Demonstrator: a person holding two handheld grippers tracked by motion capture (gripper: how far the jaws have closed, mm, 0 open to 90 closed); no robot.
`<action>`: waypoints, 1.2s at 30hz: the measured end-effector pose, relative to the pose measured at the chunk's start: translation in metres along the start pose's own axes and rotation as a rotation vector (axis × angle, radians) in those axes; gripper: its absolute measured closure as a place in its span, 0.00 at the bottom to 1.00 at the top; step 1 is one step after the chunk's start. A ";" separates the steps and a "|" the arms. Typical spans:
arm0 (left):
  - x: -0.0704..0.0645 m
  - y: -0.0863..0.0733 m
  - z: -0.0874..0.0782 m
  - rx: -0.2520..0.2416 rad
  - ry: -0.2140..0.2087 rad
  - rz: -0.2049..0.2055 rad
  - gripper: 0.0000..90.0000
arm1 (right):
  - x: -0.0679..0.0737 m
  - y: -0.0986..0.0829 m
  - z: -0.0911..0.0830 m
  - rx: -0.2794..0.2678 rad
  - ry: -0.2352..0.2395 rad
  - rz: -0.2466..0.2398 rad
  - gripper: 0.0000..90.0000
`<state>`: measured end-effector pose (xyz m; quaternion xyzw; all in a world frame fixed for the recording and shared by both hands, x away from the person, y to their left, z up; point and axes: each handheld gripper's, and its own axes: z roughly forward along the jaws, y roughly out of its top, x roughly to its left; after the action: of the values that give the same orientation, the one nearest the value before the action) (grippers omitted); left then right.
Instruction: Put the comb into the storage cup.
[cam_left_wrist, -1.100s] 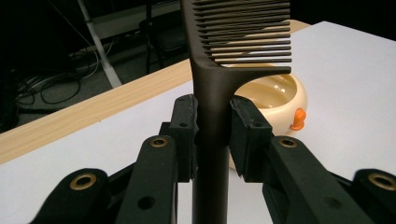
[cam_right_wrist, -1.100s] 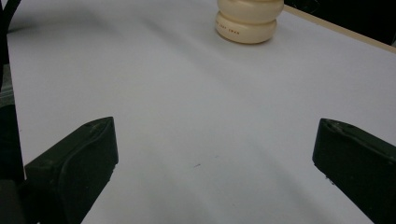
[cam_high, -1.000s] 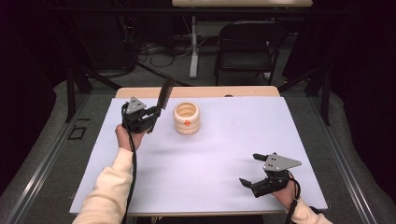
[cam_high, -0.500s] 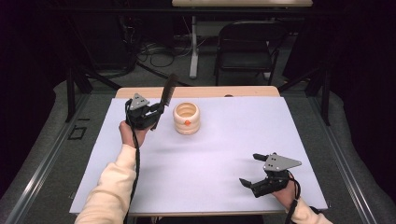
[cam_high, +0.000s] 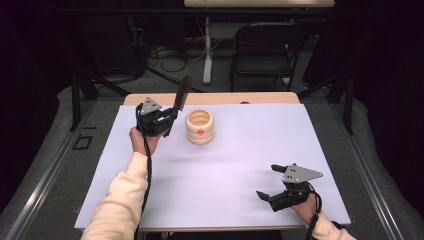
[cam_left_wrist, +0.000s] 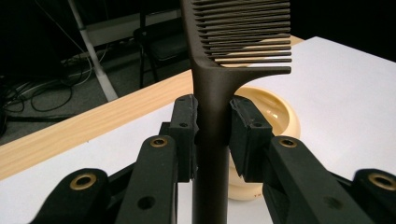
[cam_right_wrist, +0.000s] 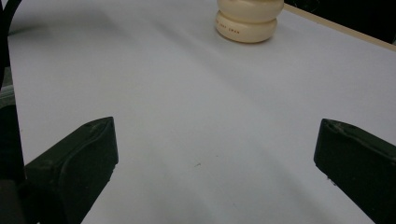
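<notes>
While left gripper pinches comb by handle | long axis near-upright, teeth end up, tilted toward cream pot | right gripper spread, empty

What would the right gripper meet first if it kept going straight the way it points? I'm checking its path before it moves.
Probably the cream ribbed cup: bare white table cover lies between it and the open right gripper.

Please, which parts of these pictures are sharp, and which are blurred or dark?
High view: white table cover evenly lit, background dark. Left gripper view: dark plastic comb sharp, cream ribbed cup behind softer. Right gripper view: black jaws blurred, cup sharper.
</notes>
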<state>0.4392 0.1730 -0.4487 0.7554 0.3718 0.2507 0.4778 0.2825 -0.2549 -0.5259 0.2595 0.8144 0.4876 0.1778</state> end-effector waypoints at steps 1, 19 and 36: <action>-0.001 0.001 0.000 -0.001 -0.001 -0.003 0.80 | 0.000 0.000 0.000 0.000 0.000 -0.002 0.00; -0.003 0.012 0.007 -0.019 -0.007 0.000 0.80 | 0.000 0.000 0.001 0.002 0.004 -0.004 0.00; -0.004 0.023 0.012 -0.026 -0.004 0.005 0.80 | 0.000 0.000 0.001 0.002 0.005 -0.001 0.00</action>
<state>0.4533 0.1571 -0.4332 0.7505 0.3656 0.2554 0.4876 0.2829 -0.2546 -0.5266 0.2583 0.8154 0.4875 0.1756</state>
